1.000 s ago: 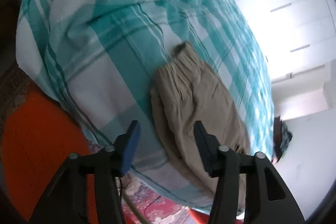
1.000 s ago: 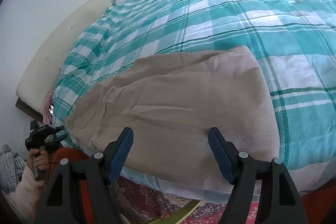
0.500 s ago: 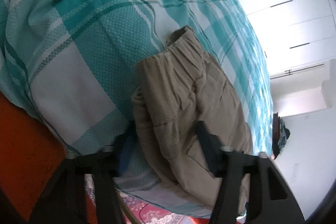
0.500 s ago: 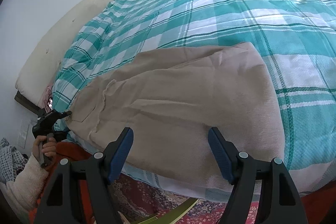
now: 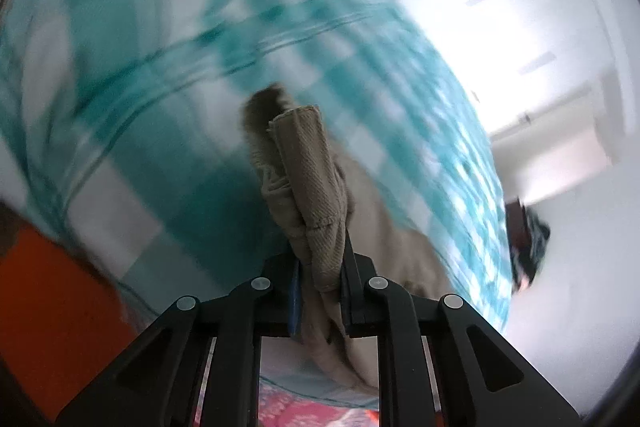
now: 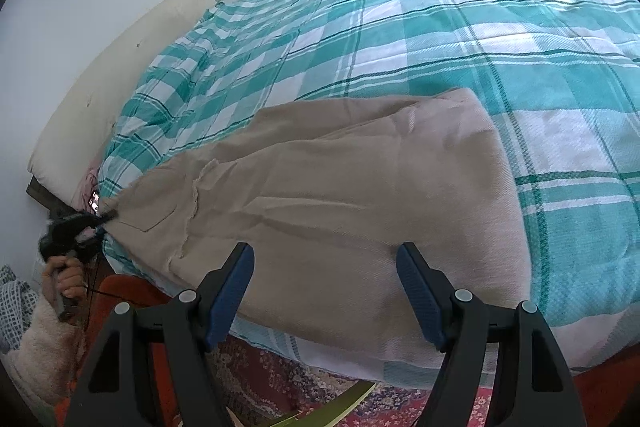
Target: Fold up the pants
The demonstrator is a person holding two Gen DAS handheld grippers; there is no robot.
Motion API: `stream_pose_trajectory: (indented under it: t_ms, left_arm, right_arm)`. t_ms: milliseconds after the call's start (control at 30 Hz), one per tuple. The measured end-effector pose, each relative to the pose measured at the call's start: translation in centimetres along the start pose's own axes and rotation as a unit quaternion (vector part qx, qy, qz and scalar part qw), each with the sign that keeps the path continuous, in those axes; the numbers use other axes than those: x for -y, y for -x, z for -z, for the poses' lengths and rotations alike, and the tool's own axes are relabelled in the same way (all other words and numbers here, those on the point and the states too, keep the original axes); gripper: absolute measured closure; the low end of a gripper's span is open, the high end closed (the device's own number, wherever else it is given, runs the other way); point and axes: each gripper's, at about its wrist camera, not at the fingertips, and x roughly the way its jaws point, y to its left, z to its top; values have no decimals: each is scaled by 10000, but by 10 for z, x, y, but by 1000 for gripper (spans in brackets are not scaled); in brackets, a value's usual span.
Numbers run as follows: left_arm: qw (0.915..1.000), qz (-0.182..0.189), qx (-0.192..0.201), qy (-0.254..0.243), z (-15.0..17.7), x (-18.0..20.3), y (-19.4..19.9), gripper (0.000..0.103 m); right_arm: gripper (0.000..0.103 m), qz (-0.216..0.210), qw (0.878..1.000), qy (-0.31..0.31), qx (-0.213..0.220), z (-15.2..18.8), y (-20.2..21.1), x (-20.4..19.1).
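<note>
Beige pants (image 6: pixel 344 195) lie flat near front edge of bed (image 6: pixel 460 39), long axis running left to right. Left claw (image 5: pixel 320 291) closing on bunched waistband corner, fabric pinched between jaws, that end raised off plaid cover. Right claw (image 6: pixel 324 287) wide open, empty, hovering just over opposite end, nearest leg cuffs. Likely next: left end carried rightward along pants' length toward cuffs.
</note>
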Motion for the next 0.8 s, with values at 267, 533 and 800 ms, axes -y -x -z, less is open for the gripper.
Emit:
stream_pose_trajectory:
  t_ms: [267,533,800]
  left_arm:
    - [9810,446,-22,-1890,27,151,18,89]
    - [9327,1041,-1321,-3190,135,273,-79,90]
    - [8784,345,-2422,-4105,257,289,-195,64]
  right_arm:
    - [30,-82,9996,-155,206,-5,7,8]
    - [30,30,9952,-523,828,-8,41,26]
    - [30,104,9893,-1008,1048,-1,60,61]
